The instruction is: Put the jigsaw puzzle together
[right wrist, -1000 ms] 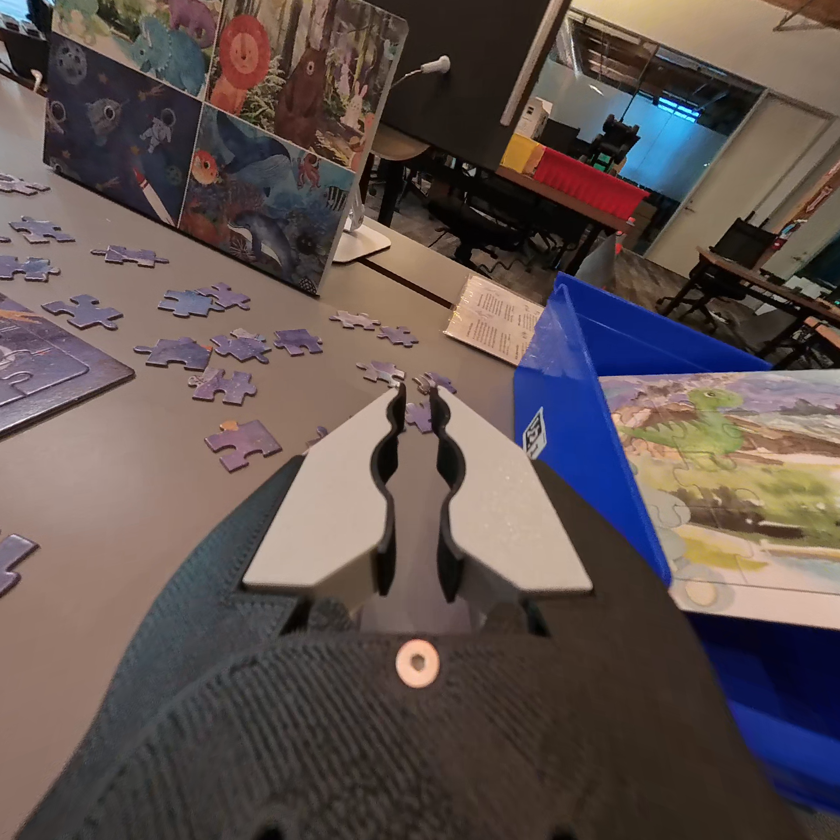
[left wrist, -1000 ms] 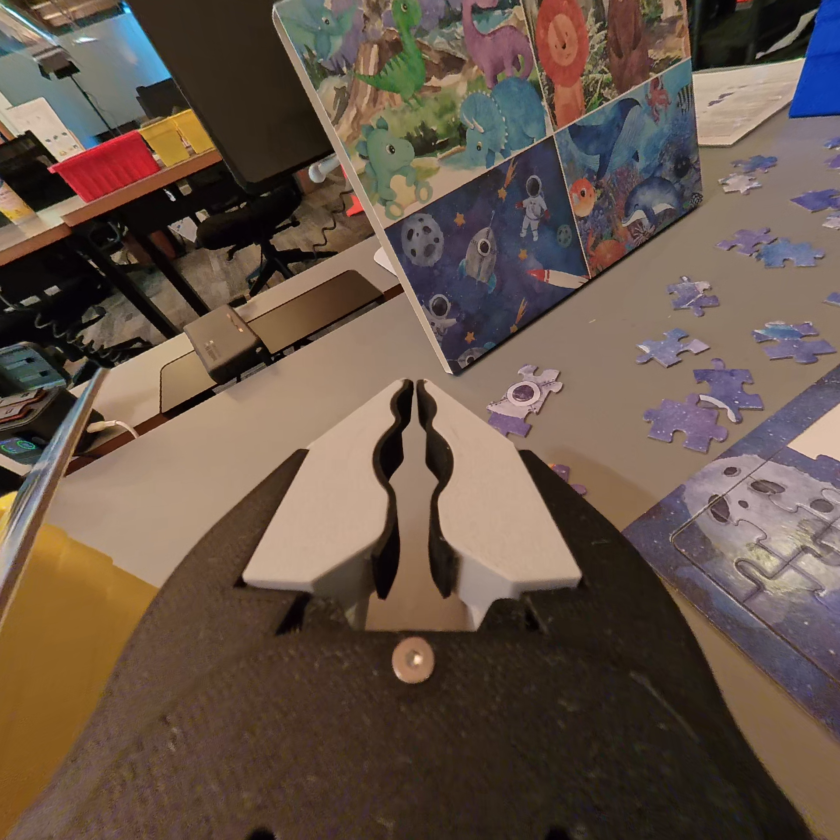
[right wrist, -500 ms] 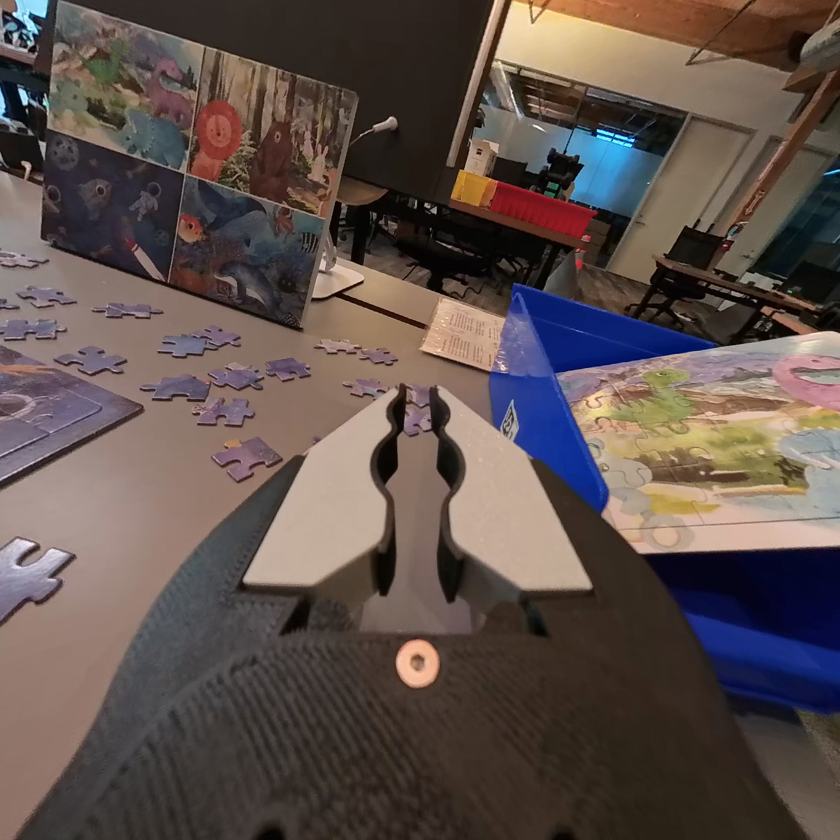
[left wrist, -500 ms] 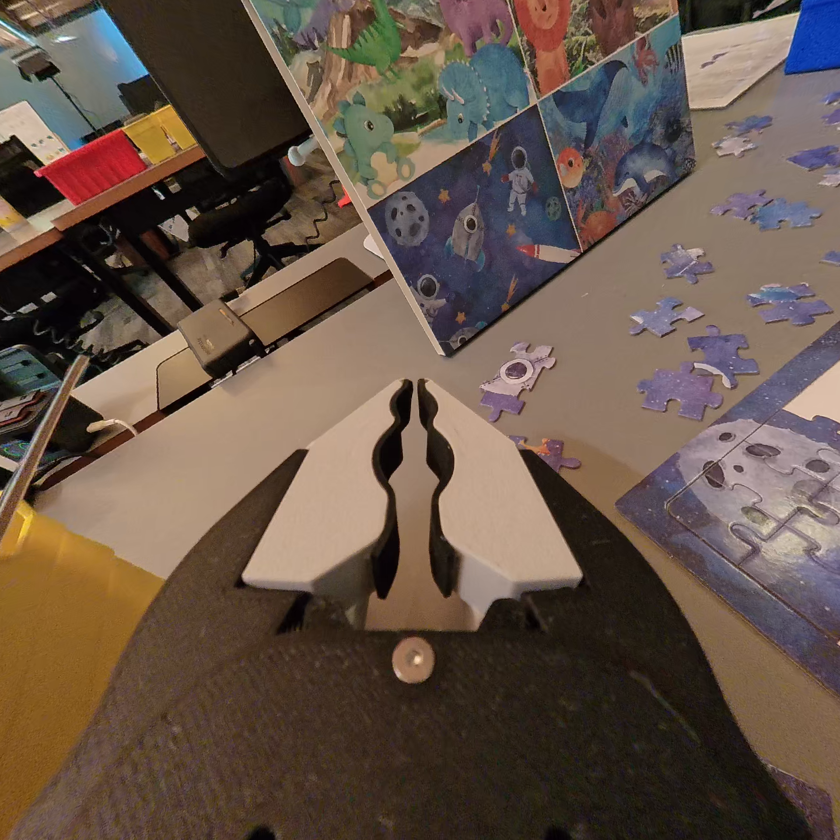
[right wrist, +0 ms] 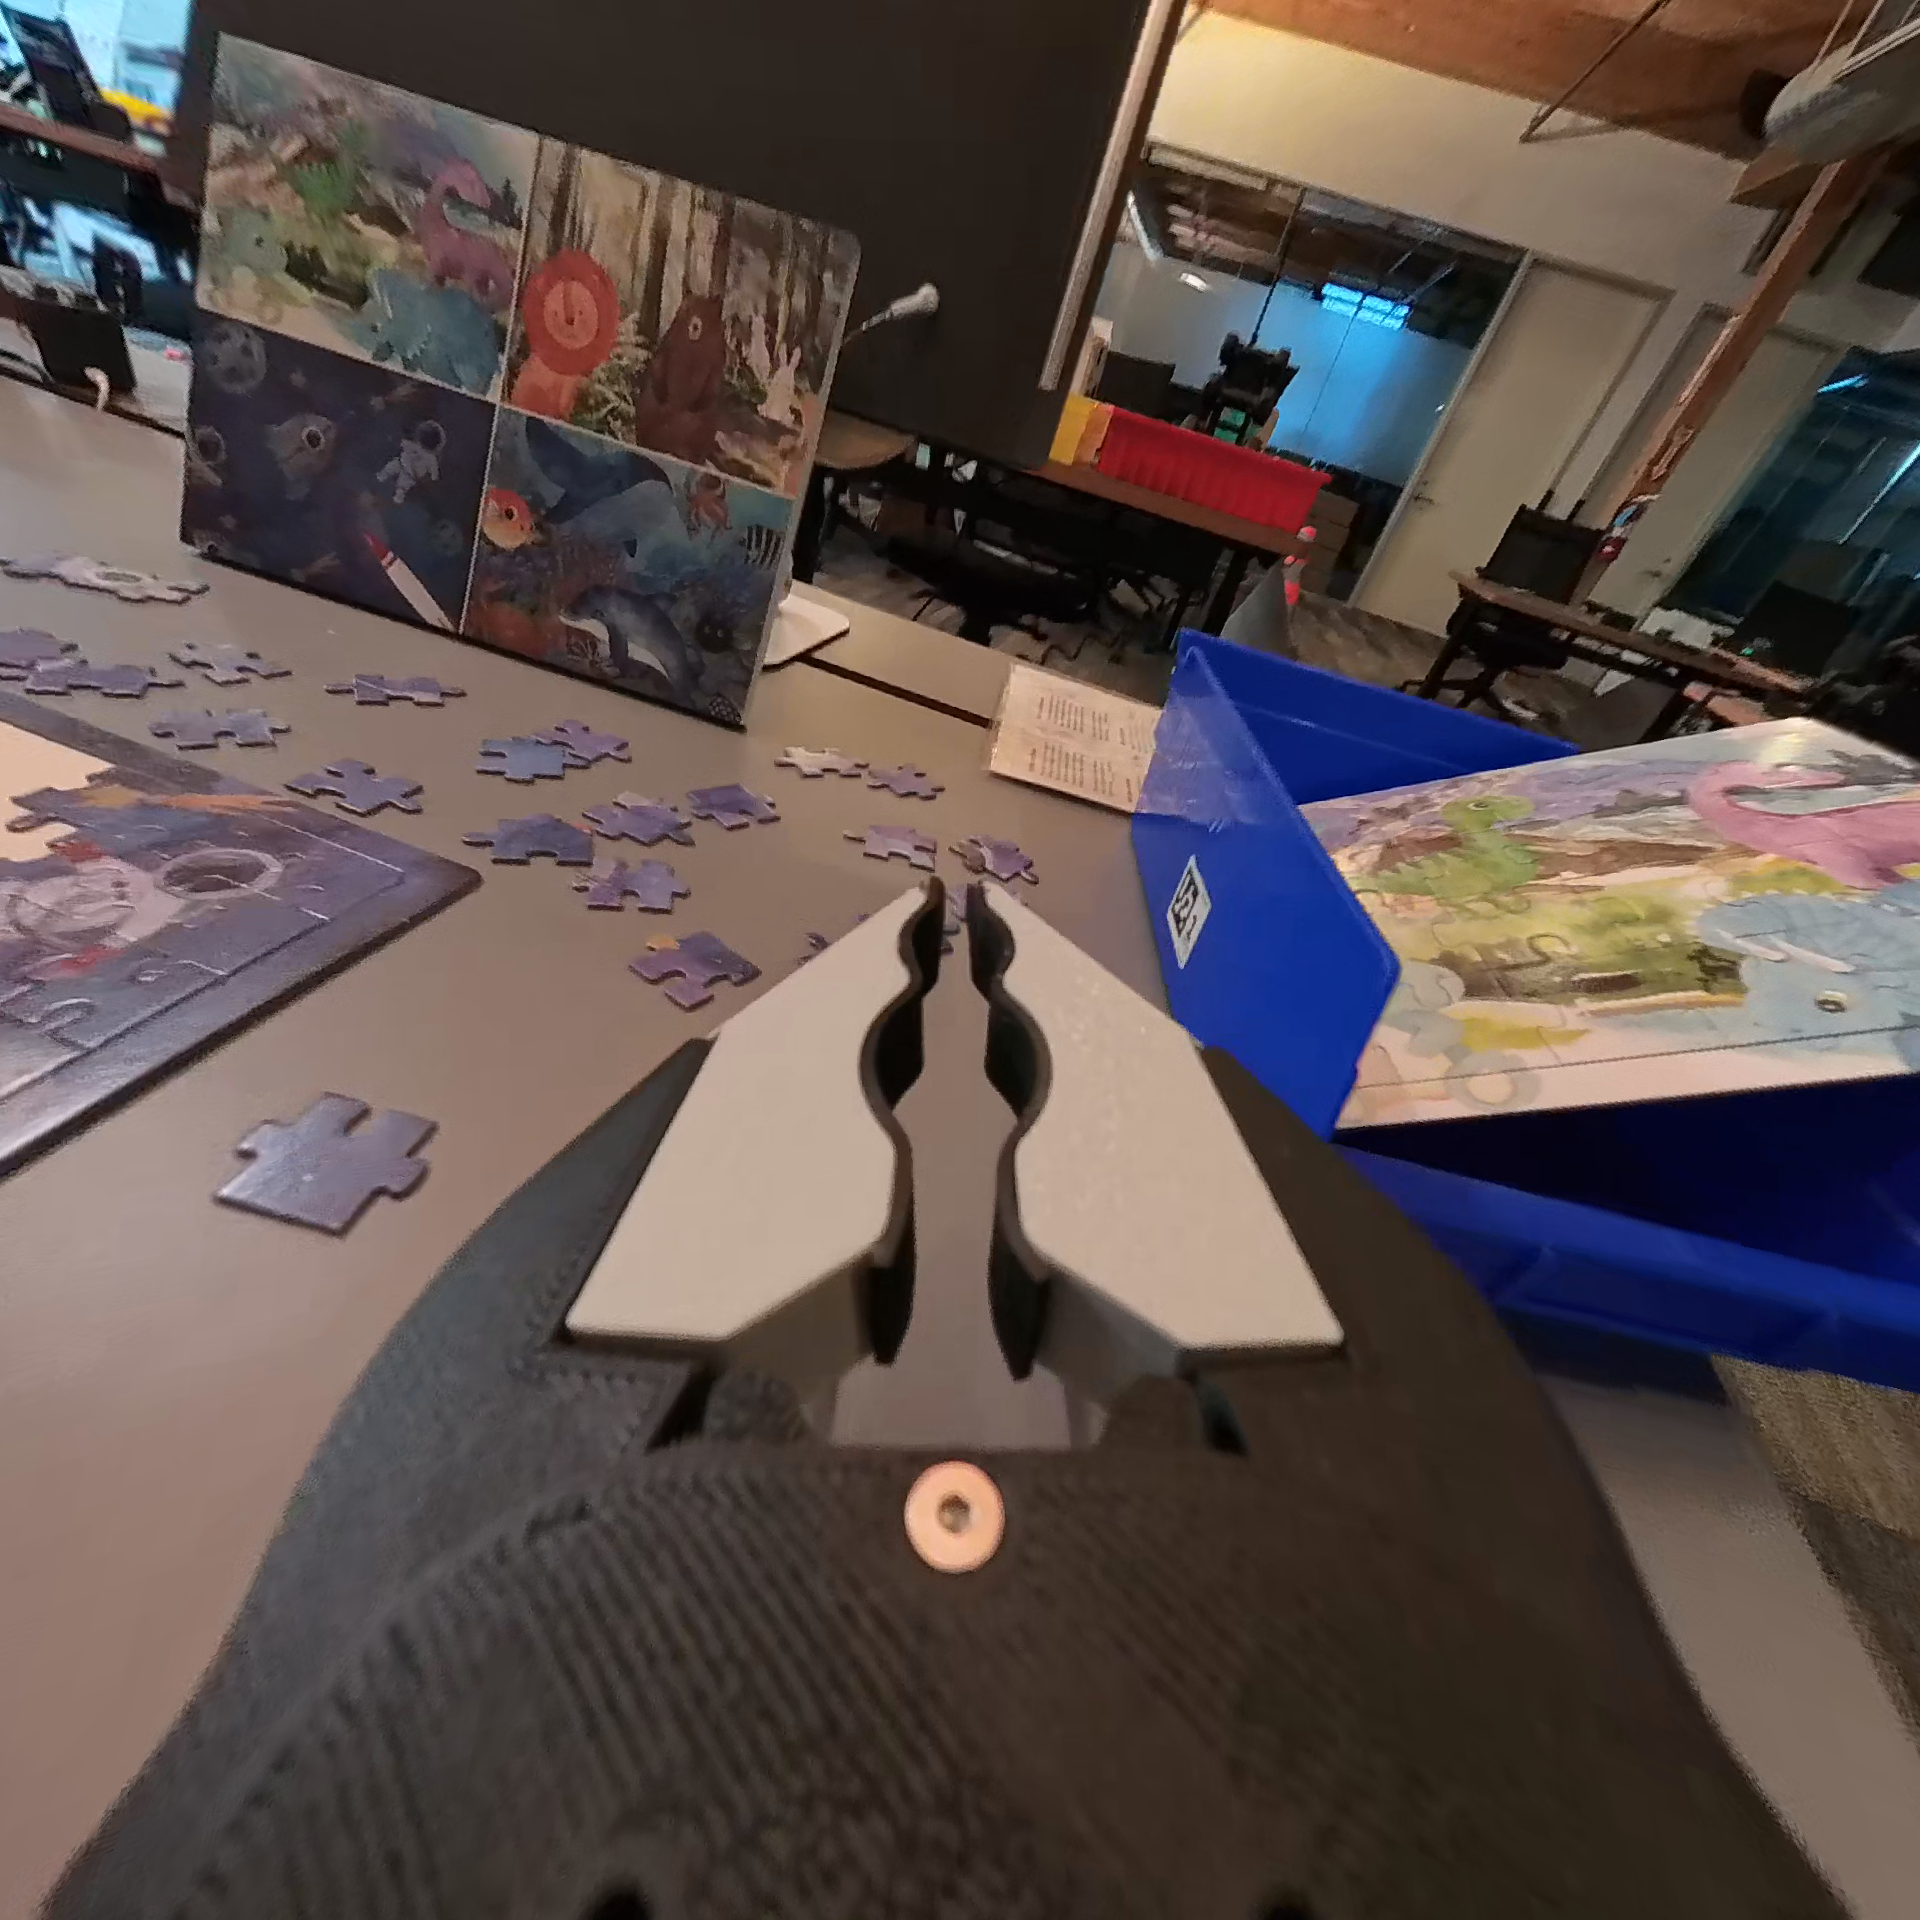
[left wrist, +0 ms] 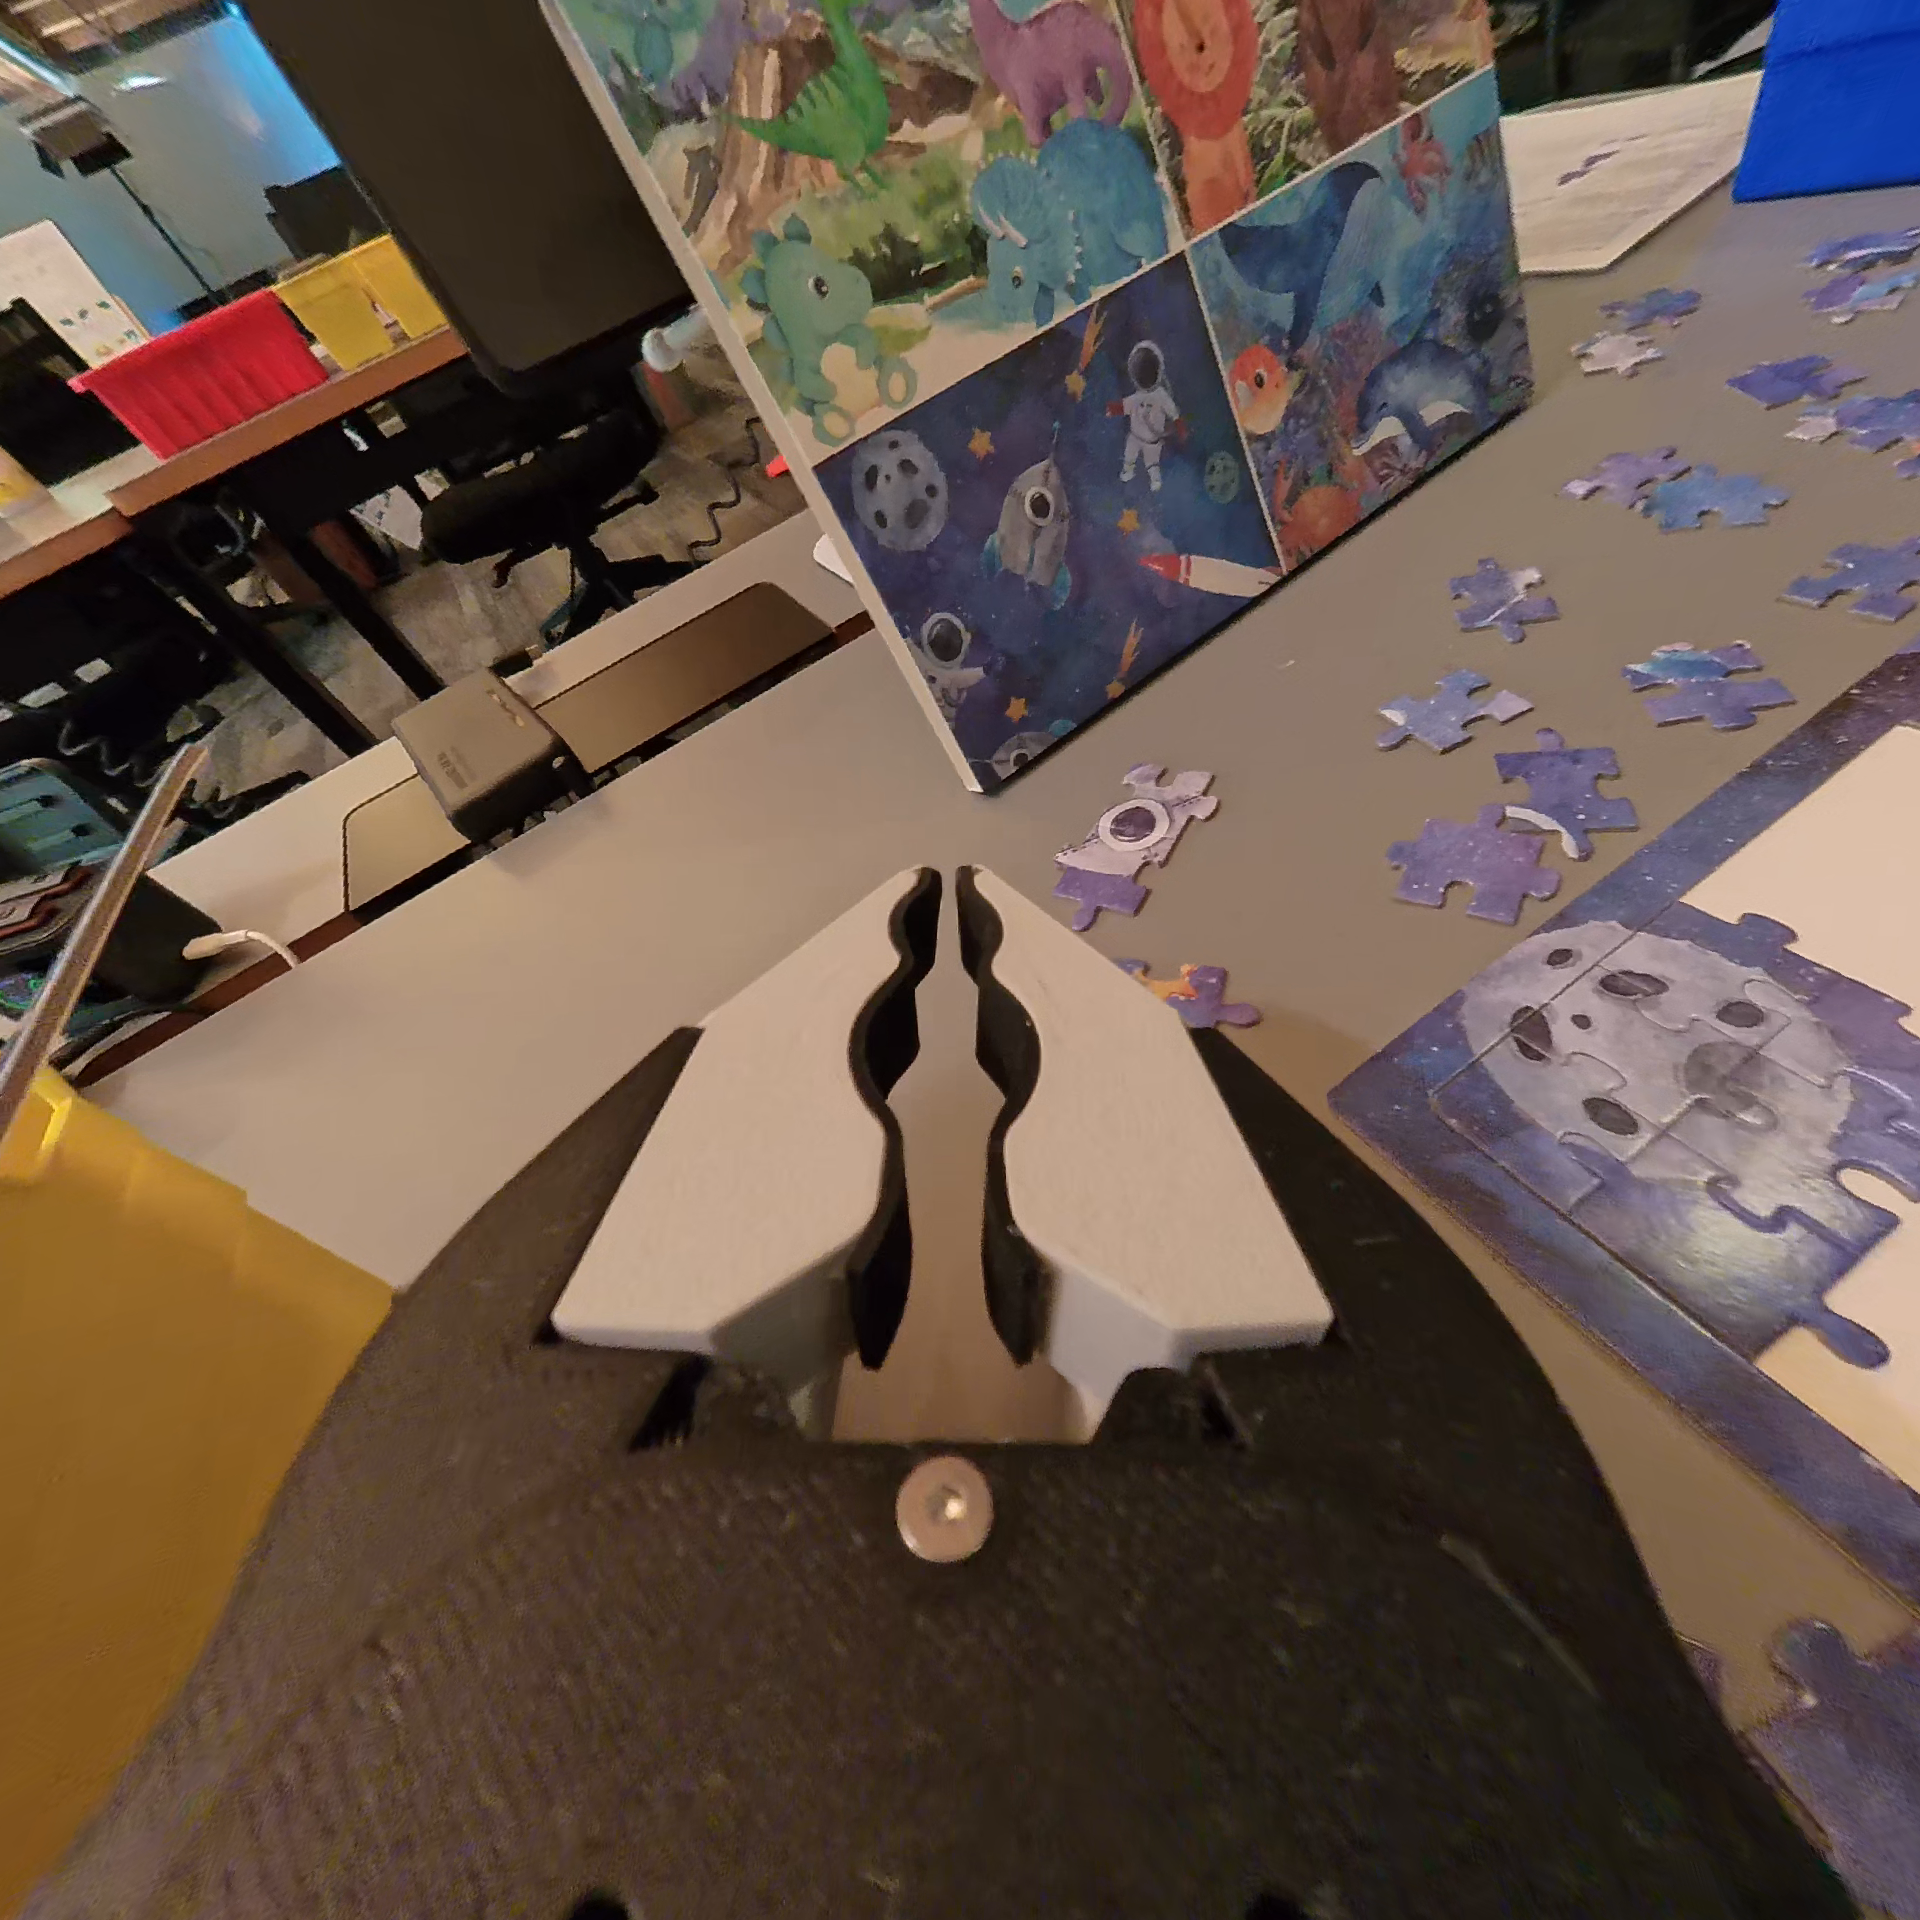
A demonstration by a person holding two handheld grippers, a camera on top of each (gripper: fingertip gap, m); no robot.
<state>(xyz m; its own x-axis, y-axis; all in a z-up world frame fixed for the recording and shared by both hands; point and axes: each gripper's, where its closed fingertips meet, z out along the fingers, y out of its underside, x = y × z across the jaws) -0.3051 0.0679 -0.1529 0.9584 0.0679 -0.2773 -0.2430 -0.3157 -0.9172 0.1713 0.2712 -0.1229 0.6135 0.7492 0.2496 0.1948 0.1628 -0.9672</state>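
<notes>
My left gripper (left wrist: 943, 878) is shut with nothing between its pads. It hovers over the grey table (left wrist: 623, 987), near a loose piece with a round window (left wrist: 1132, 842) and a small piece with orange marks (left wrist: 1195, 992). A partly filled space puzzle board (left wrist: 1662, 1091) lies to its right. My right gripper (right wrist: 954, 894) is also shut with nothing between its pads. It sits above loose purple pieces (right wrist: 691, 966), next to a blue bin (right wrist: 1268, 935). The space puzzle board also shows in the right wrist view (right wrist: 208, 914).
An upright picture board (left wrist: 1143, 364) stands behind the pieces and shows in the right wrist view too (right wrist: 499, 416). A dinosaur puzzle board (right wrist: 1662, 914) rests on the blue bin. A yellow bin (left wrist: 135, 1403) is at my left. A printed sheet (right wrist: 1081, 743) lies beyond. My right fingertips sit around 50 cm from my left ones.
My right gripper's jaws closed from a small gap onto air, and its view tilted up and swung left. My left gripper stayed shut and drifted slightly.
</notes>
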